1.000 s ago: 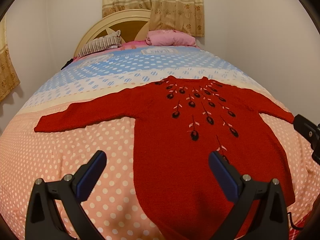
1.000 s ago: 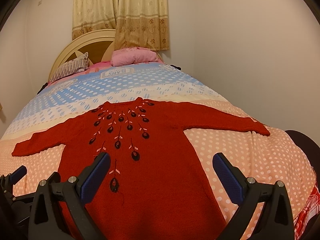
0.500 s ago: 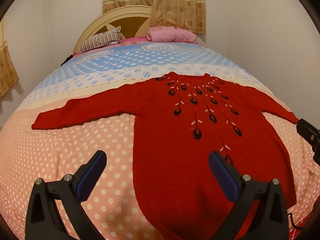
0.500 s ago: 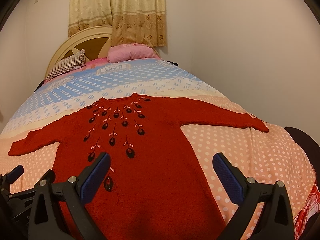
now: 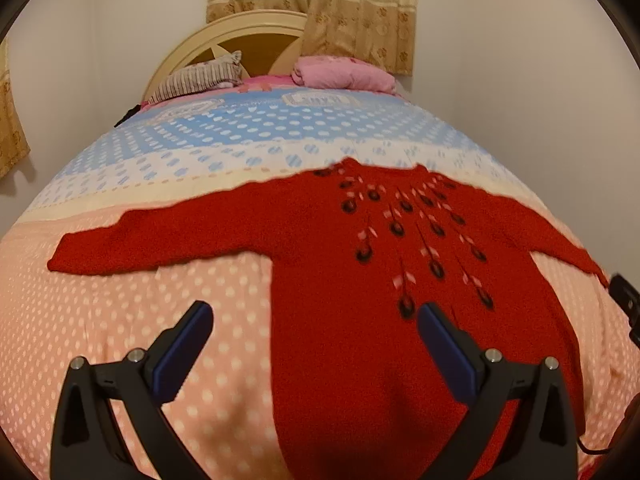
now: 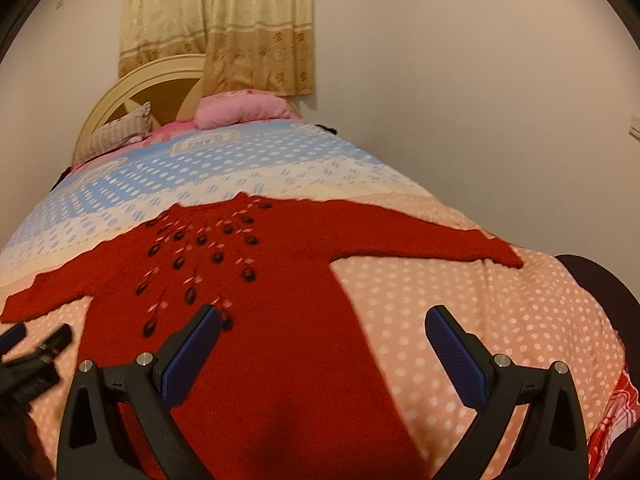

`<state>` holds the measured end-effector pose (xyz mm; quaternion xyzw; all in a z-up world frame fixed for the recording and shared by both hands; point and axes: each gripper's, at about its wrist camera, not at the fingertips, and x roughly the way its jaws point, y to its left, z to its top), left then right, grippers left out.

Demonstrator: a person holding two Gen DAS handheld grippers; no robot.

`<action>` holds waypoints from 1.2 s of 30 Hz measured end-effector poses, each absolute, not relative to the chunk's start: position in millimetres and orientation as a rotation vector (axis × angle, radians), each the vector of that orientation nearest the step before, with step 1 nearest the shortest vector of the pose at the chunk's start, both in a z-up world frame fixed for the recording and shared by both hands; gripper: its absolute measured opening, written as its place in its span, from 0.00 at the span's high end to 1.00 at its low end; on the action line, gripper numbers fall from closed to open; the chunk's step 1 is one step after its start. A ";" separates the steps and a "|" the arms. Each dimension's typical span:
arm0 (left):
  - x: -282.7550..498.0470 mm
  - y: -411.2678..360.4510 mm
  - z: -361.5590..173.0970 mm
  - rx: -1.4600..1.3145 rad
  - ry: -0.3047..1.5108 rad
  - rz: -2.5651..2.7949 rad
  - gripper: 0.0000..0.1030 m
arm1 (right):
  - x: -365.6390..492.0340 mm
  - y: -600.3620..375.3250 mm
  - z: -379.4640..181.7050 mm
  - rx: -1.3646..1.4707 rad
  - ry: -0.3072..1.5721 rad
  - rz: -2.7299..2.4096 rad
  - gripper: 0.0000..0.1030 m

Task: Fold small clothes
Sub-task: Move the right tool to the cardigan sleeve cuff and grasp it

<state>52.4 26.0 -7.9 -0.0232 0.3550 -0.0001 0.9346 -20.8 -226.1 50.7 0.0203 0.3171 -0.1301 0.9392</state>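
A red knitted sweater with dark embroidered drops on its chest lies flat, front up, on the bed, both sleeves spread sideways. My left gripper hovers open above the sweater's lower left side, one blue pad over the polka-dot cover, the other over the red knit. My right gripper hangs open above the lower right side of the sweater. Neither holds anything. The left sleeve cuff and right sleeve cuff lie flat on the cover. The hem is hidden below the grippers.
The bed carries a polka-dot cover, pink near me and blue farther off. A striped pillow and a pink pillow rest by the headboard. A wall runs close along the bed's right side.
Both grippers have moved forward and lower over the sweater, which now looms larger. Both stay open; the sweater has not moved.
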 end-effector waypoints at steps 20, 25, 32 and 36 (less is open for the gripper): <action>124.5 73.3 -82.5 -0.093 0.802 0.234 0.00 | 39.6 -557.1 -11.7 0.728 0.809 -0.534 0.51; 129.8 83.1 -94.3 -0.173 0.877 0.205 0.00 | 54.4 -602.0 -34.2 0.905 0.824 -0.540 0.51; 129.9 80.1 -97.4 -0.159 0.885 0.203 0.00 | 85.1 -618.8 -56.2 0.906 0.866 -0.656 0.51; 131.5 80.9 -98.3 -0.163 0.889 0.198 0.00 | 102.5 -627.1 -59.8 0.834 0.862 -0.688 0.52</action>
